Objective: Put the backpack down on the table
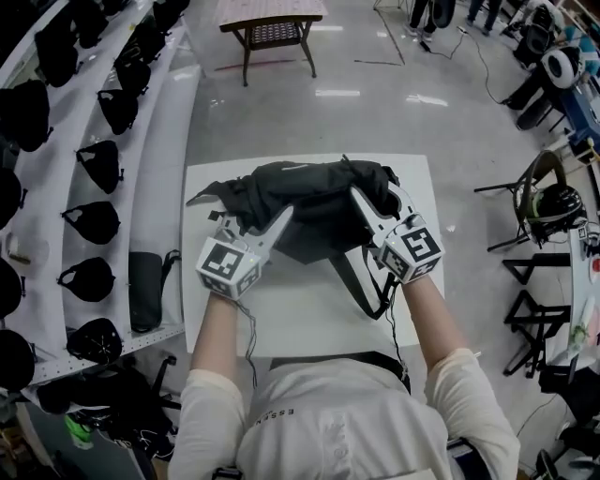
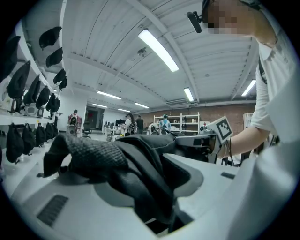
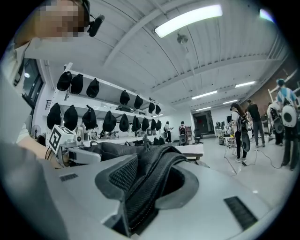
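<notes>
The black backpack [image 1: 309, 197] is over the middle of the white table [image 1: 300, 314], and one strap loops down toward the front edge. Whether its bottom rests on the tabletop I cannot tell. My left gripper [image 1: 279, 219] is shut on a fold of black fabric at the pack's left side, seen pinched between the jaws as the fabric [image 2: 140, 173]. My right gripper [image 1: 362, 201] is shut on a mesh shoulder strap [image 3: 140, 183] at the pack's right side. Each gripper shows in the other's view, with the pack between them.
White shelves [image 1: 159, 141] carrying several black bags run along the left, with a black bag [image 1: 145, 291] close to the table's left edge. A wooden table [image 1: 272, 23] stands farther ahead. Stools and stands [image 1: 534, 281] crowd the right. People stand in the background.
</notes>
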A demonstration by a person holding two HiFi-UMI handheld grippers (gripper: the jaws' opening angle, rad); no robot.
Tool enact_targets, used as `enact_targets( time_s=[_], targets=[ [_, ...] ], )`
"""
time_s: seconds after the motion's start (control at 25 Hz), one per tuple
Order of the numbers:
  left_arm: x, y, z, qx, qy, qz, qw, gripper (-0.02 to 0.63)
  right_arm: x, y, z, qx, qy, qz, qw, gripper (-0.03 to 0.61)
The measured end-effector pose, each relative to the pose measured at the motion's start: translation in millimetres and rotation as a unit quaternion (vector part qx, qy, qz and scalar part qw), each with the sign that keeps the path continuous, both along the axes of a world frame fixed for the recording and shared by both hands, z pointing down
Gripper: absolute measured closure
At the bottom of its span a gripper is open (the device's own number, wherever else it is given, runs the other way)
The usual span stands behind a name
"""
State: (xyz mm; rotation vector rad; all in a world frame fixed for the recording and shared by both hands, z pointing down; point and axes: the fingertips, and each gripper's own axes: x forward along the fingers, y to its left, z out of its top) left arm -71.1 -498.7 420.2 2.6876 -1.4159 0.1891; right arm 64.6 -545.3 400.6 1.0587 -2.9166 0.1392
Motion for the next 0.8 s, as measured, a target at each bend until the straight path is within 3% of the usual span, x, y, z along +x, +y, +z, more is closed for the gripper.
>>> enact_targets(
  time_s=[0.36, 0.8],
  targets=[
    [-1.8, 2.5, 35.3, -0.031, 0.003, 0.002, 0.9995, 0.428, -0.9, 1.5, 37.9, -0.038, -0.004, 0.001, 0.999, 0.434],
    [-5.2, 26.1, 74.5, -0.071, 0.042, 0.019, 0.9964, 0.426, -2.3, 27.1, 71.6, -0.065, -0.015, -0.003, 0.998, 0.434]
  ],
)
